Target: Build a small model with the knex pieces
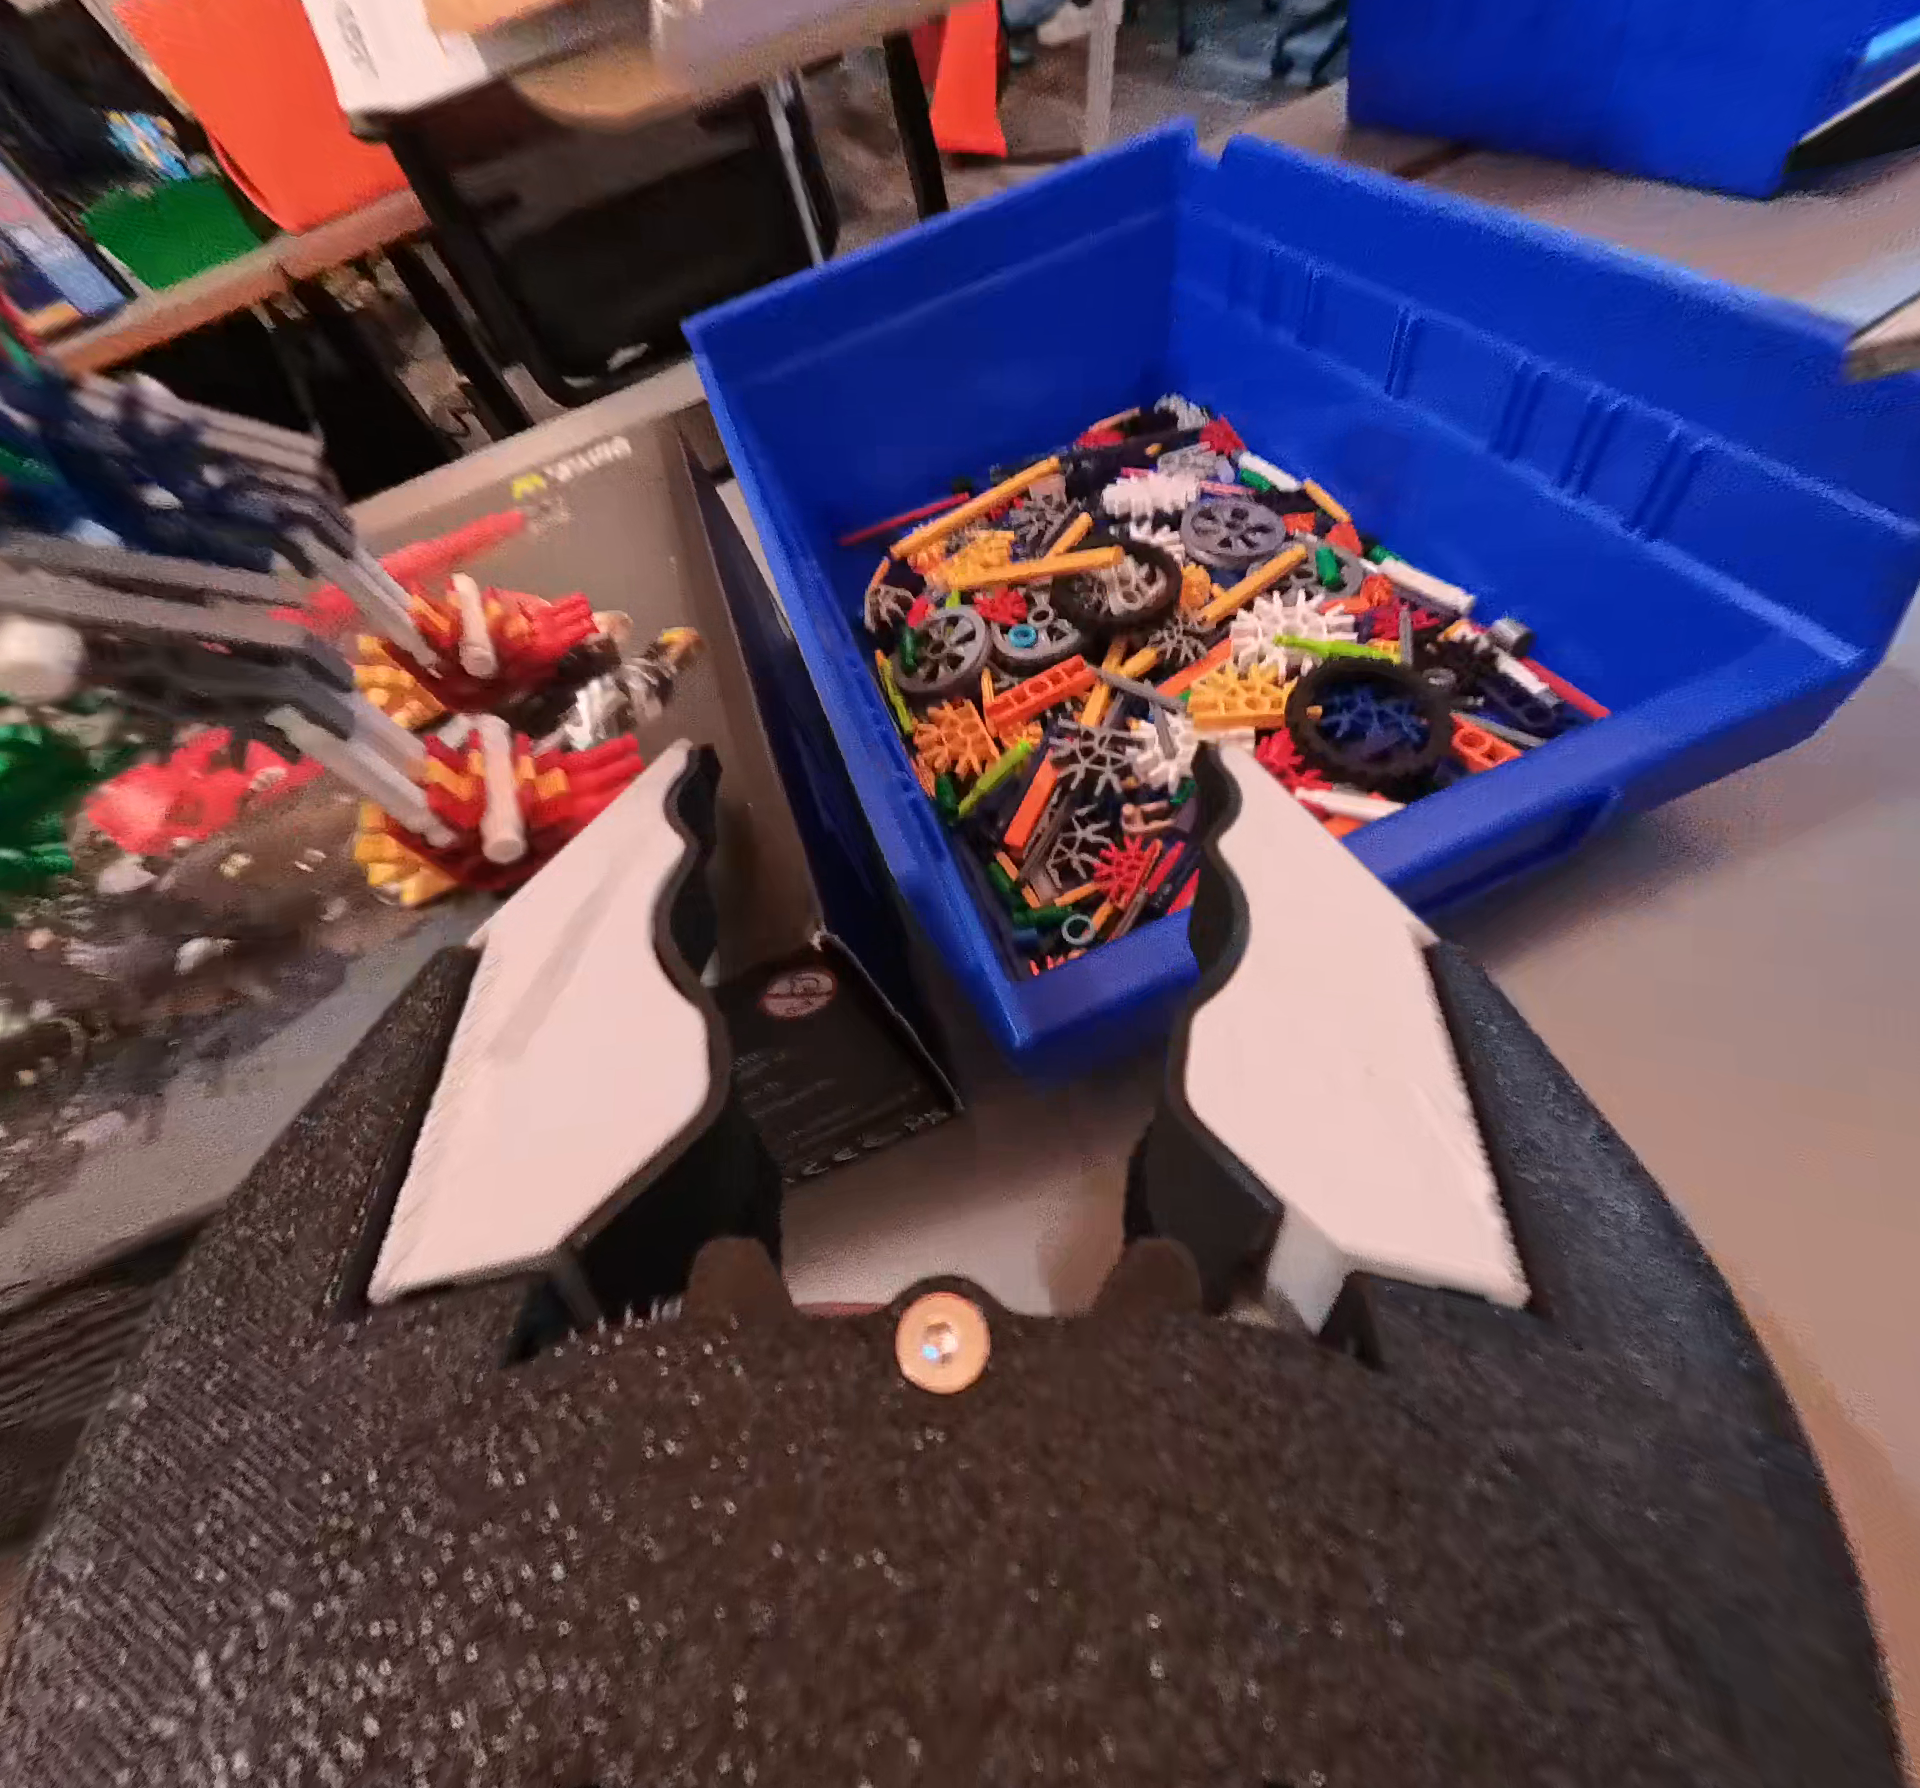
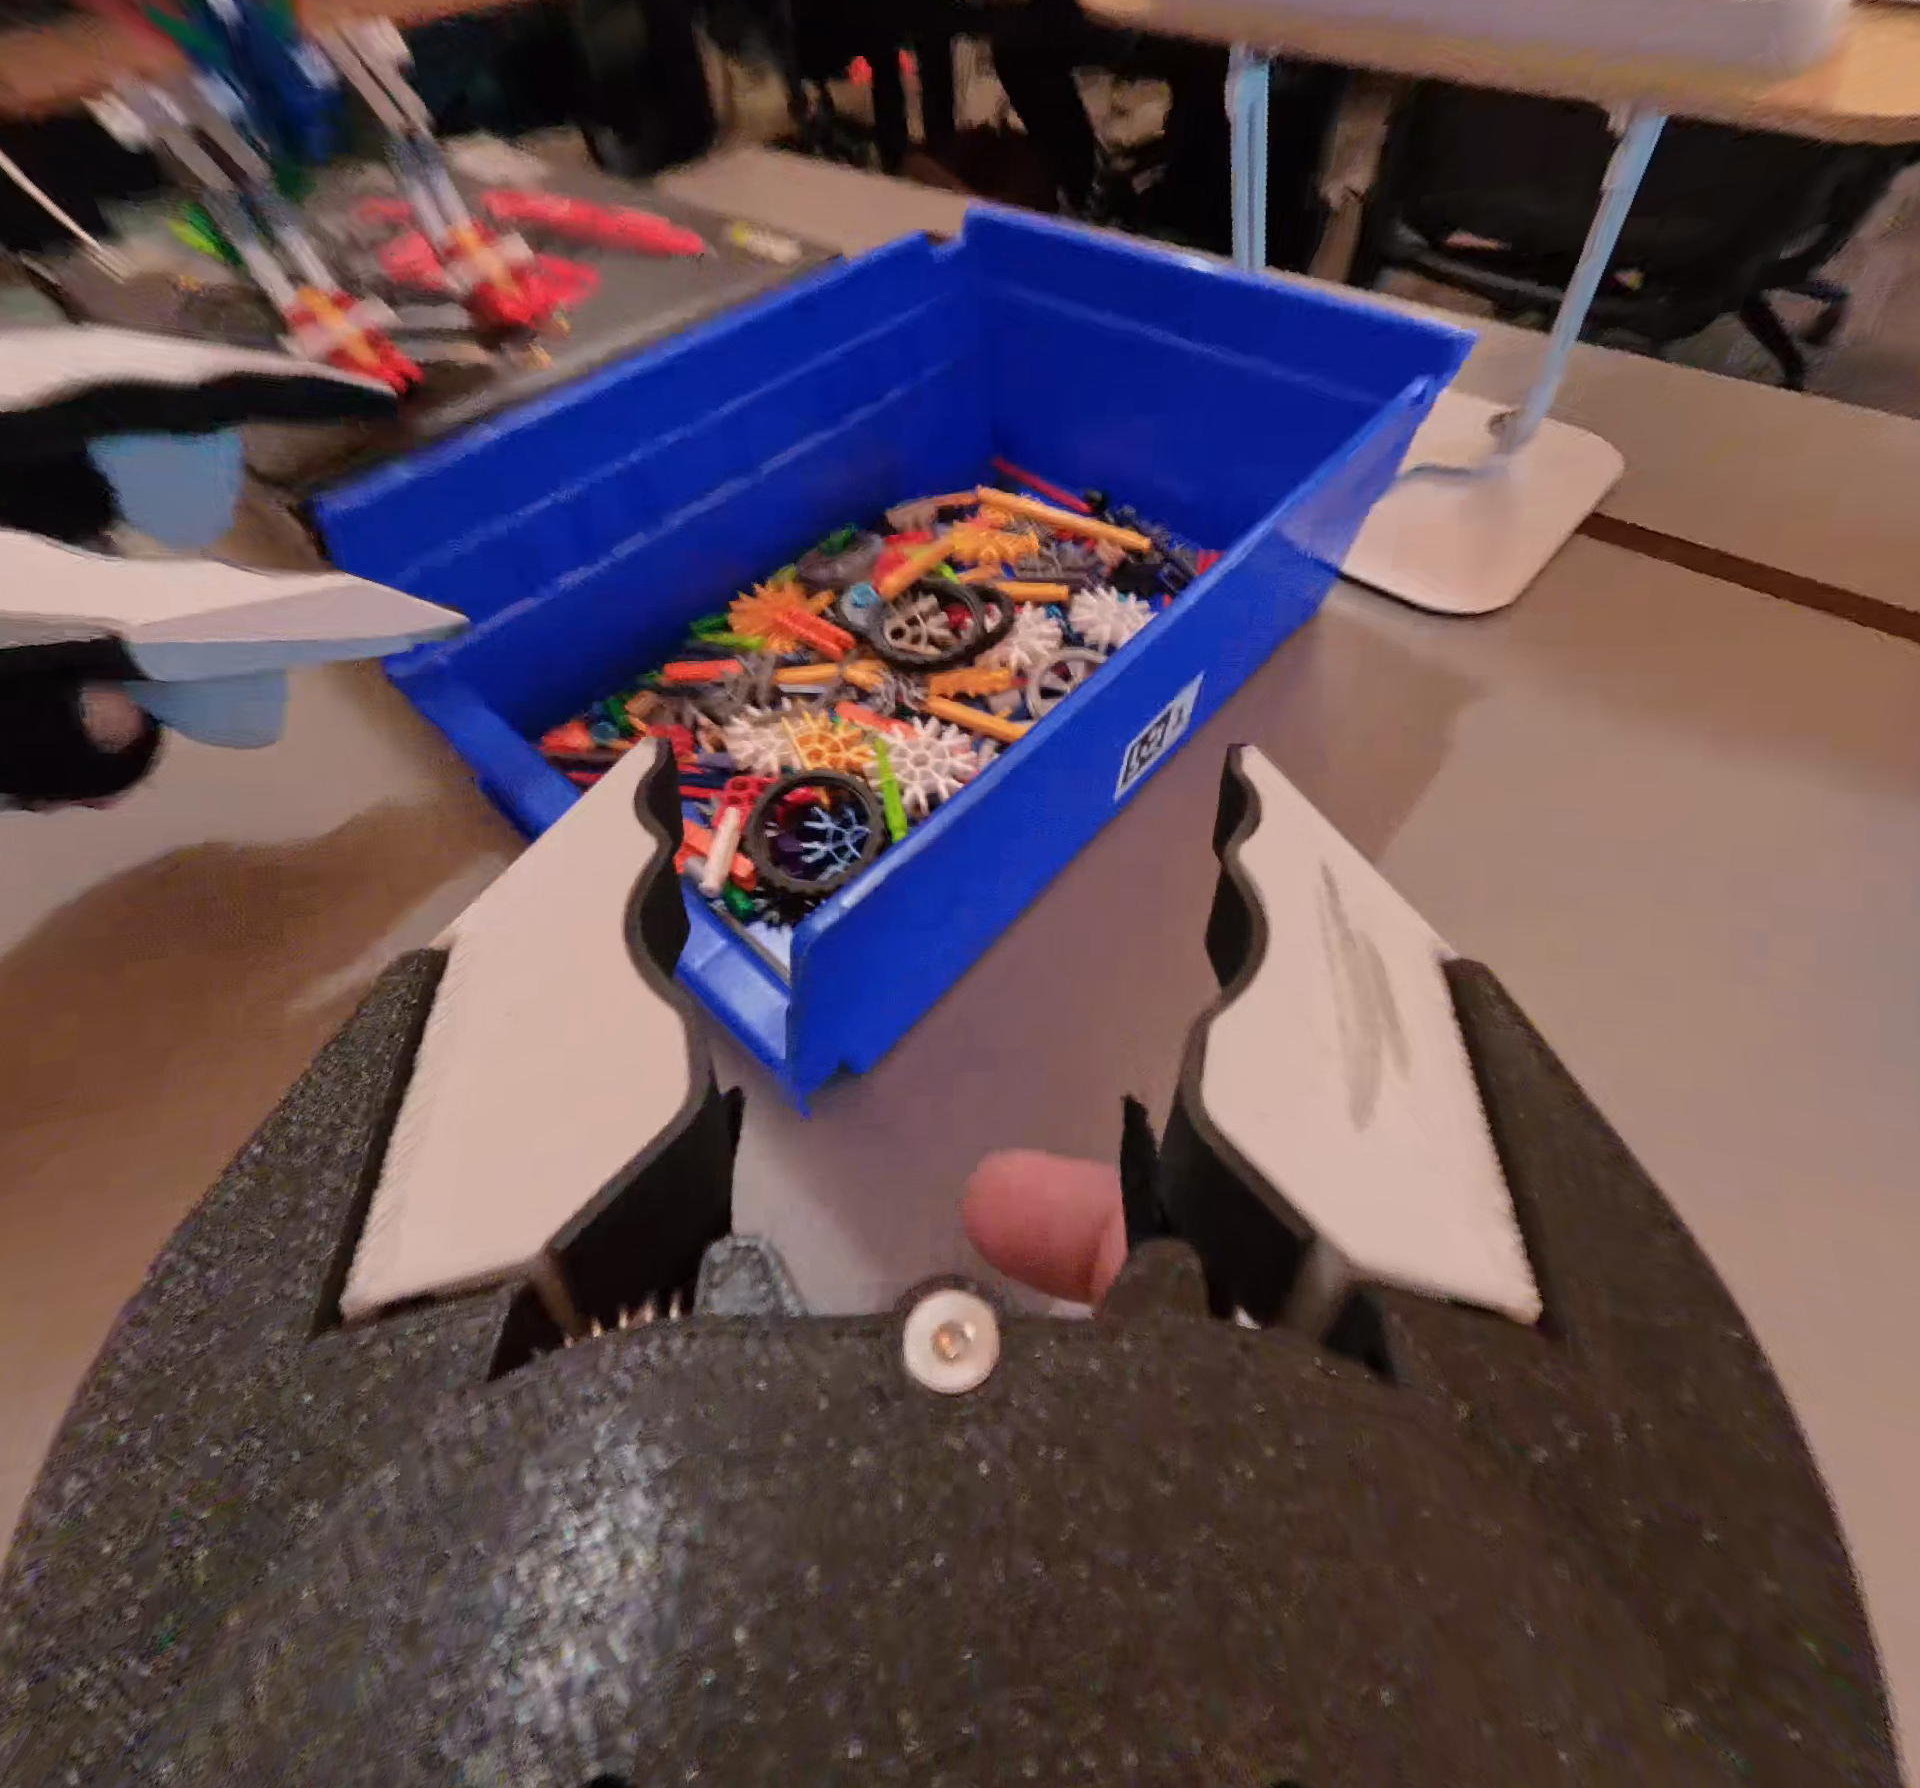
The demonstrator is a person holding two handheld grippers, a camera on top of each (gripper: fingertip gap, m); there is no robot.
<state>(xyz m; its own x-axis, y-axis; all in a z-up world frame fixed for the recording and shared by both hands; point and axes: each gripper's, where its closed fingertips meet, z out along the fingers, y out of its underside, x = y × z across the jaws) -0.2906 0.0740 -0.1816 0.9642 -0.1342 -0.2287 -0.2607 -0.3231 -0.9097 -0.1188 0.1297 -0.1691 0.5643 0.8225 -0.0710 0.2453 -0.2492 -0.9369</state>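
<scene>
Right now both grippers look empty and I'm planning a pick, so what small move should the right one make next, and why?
Probably ease the right gripper forward and down over the blue bin. Its jaws stand open and empty, short of the bin's near corner, and the black tyre lies just inside that corner among the loose parts.

Workshop/makerspace-type room: grey worktables [image 2: 1621, 803], blue parts bin [image 1: 1403, 367] w/ construction-toy pieces [image 1: 1174, 658], 2nd bin [image 1: 1579, 24] upper right, built toy model [image 1: 457, 699] at left.
</scene>
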